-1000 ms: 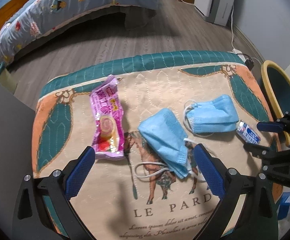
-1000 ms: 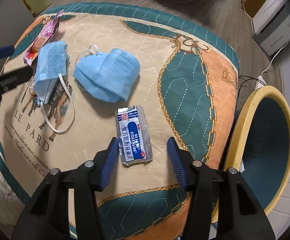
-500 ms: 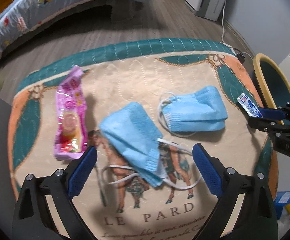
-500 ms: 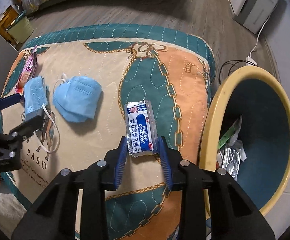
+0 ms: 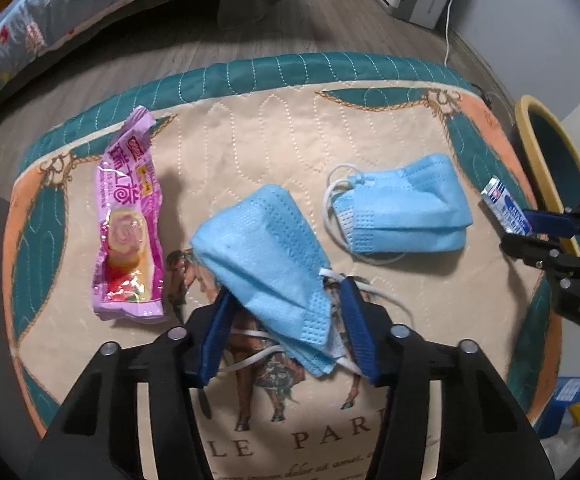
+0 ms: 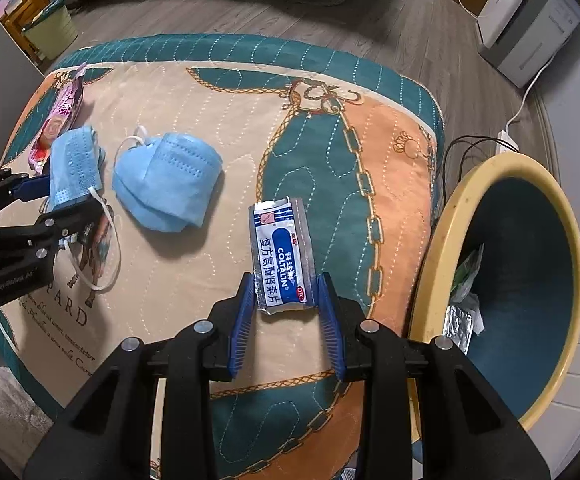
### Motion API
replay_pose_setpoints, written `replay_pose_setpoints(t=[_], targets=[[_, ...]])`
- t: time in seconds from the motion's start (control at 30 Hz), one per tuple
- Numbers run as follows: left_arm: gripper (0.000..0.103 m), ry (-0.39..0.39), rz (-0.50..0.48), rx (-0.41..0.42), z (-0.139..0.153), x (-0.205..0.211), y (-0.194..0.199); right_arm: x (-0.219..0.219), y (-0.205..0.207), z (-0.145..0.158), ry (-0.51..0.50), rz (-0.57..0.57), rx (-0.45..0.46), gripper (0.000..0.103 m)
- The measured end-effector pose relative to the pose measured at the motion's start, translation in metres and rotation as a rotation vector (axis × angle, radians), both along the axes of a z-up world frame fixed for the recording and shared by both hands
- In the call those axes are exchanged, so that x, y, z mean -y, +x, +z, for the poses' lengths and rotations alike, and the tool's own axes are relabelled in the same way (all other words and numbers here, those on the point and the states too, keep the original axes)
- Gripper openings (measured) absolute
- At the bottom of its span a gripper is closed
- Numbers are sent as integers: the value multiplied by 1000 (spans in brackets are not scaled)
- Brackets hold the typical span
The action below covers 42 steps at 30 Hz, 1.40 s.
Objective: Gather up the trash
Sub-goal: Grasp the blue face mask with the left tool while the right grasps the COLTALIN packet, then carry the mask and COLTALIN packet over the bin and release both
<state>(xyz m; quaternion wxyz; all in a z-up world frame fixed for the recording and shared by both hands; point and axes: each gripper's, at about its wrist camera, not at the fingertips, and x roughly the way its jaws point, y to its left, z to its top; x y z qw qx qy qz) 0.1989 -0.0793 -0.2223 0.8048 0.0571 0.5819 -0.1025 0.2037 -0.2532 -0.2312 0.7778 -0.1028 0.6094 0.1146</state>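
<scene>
Left gripper (image 5: 286,320) has its 2 blue fingers (image 5: 216,336) closed in around the near blue face mask (image 5: 266,256), the mask's lower end bunched between the pads, white ear loops trailing out under the jaws. Mask still partly rests on the quilted table cover (image 5: 274,128), over the horse print.

Right gripper (image 6: 286,316) pinches the blue-and-white medicine sachet (image 6: 282,256) by its near end, jaws narrow, pads touching both long edges. Sachet sticks forward from the fingers and looks lifted off the cover, though contact is hard to judge. In the left wrist view it shows at the right edge of the cover, just beside the bin rim.

2nd blue face mask (image 5: 401,208) lies folded on the cover between the 2 grippers, apart from both, ear loop at its left end.

Pink snack wrapper (image 5: 130,232) lies flat at the left side of the cover, near the first mask, not touching it.

Yellow-rimmed trash bin (image 6: 441,240) stands just beside the cover's right edge, with foil and green scraps inside at the bottom.
</scene>
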Motion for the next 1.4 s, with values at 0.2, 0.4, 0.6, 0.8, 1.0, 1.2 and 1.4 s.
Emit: replay_pose_setpoints(t=[0.2, 0.4, 0.6, 0.8, 1.0, 1.2, 1.4], targets=[[27, 32, -64, -3, 2, 3, -3, -13, -5, -2, -31, 14, -7, 32], [18, 85, -153, 7, 3, 6, -10, -22, -6, -4, -50, 18, -12, 32], [17, 59, -140, 72, 25, 0, -17, -18, -4, 8, -3, -24, -9, 31], [17, 20, -142, 177, 65, 5, -20, 0, -1, 45, 59, -86, 60, 31], [17, -17, -181, 277, 102, 23, -28, 25, -6, 92, 106, -149, 154, 31], [17, -37, -233, 335, 119, 48, -32, 64, -17, 126, 111, -226, 237, 31], [17, -44, -288, 355, 124, 78, -41, 104, -23, 140, 107, -298, 278, 31]])
